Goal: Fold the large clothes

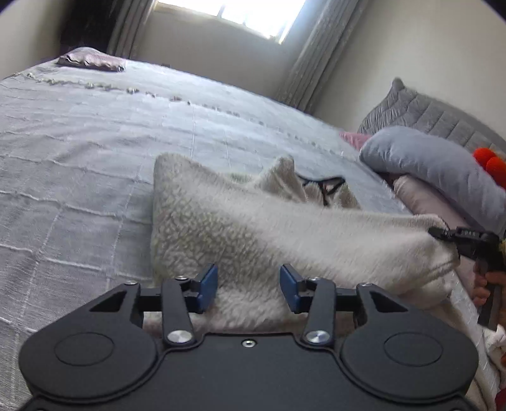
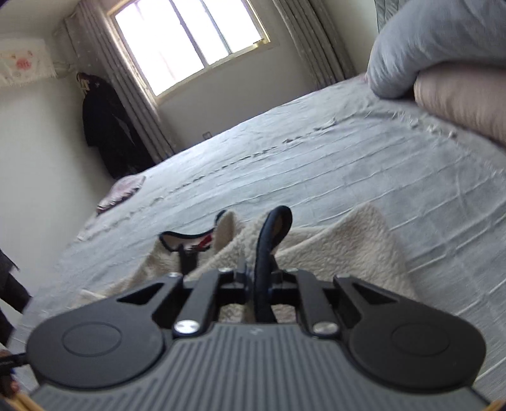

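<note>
1. Left wrist view: my left claw (image 1: 249,289) hangs low over a cream fleece garment (image 1: 240,227) spread on the bed (image 1: 79,151). Its blue pads (image 1: 207,286) stand apart with fleece lying between them, not pressed, so the claw is released. At the right edge my right claw (image 1: 438,233) pinches a corner of the same garment and pulls the cloth taut toward it; a hand (image 1: 487,284) grips its handle. A grey cushion (image 1: 436,167) rests on a pink pillow (image 1: 420,196) beside the garment, and a folded purple cloth (image 1: 91,60) lies at the far end of the bed under the window (image 1: 234,12).

2. Right wrist view: my right claw (image 2: 260,278) is clenched on the garment's dark-trimmed edge (image 2: 268,240), which loops up between the fingers. The fleece garment (image 2: 348,246) lies rumpled on the grey bed cover (image 2: 316,164) just ahead. The grey cushion (image 2: 427,47) sits at upper right, dark clothes (image 2: 107,126) hang by the curtain (image 2: 136,104), and the scene is slightly blurred.
</note>
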